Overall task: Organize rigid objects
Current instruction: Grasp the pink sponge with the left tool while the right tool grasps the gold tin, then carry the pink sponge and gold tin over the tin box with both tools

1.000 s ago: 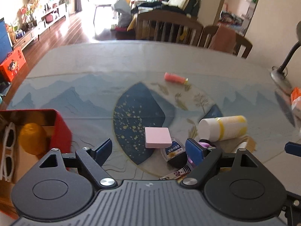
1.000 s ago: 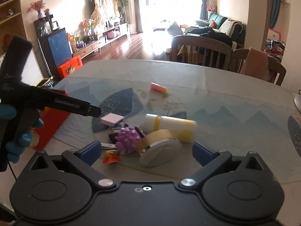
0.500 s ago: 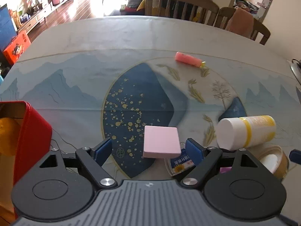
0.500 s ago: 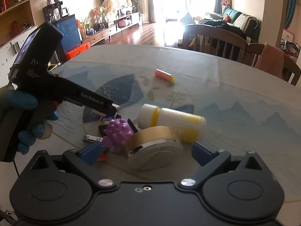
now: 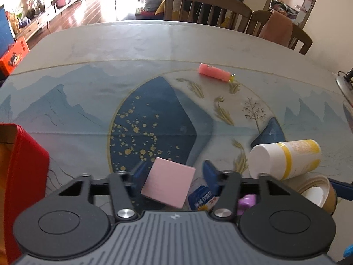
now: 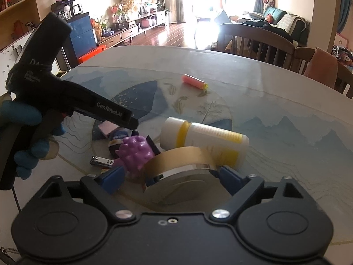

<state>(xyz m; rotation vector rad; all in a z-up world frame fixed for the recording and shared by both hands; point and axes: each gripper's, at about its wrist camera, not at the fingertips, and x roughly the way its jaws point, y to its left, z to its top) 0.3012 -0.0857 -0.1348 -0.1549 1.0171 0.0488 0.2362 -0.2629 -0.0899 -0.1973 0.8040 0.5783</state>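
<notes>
A pink square block (image 5: 168, 182) lies turned at an angle between the blue fingers of my left gripper (image 5: 174, 174). Its jaws are closing: the left pad is at the block's edge, and a narrow gap shows at the right pad. My right gripper (image 6: 171, 180) straddles a brown tape roll (image 6: 183, 172), jaws closing; a gap remains at the left pad, where a purple knobbly toy (image 6: 135, 152) intrudes. A white bottle with yellow bands (image 6: 205, 141) lies on its side behind the roll. The red box (image 5: 24, 176) stands at the left.
A pink tube (image 5: 214, 72) lies far out on the patterned table cover. A blue-labelled round tin (image 5: 201, 196) and a nail clipper (image 6: 101, 161) lie in the pile. A blue-gloved hand (image 6: 26, 154) holds the left tool. Wooden chairs (image 5: 207, 11) line the far edge.
Both grippers came down closer to the pile. The left jaws narrowed around the pink block, which turned. The right jaws narrowed slightly around the tape roll.
</notes>
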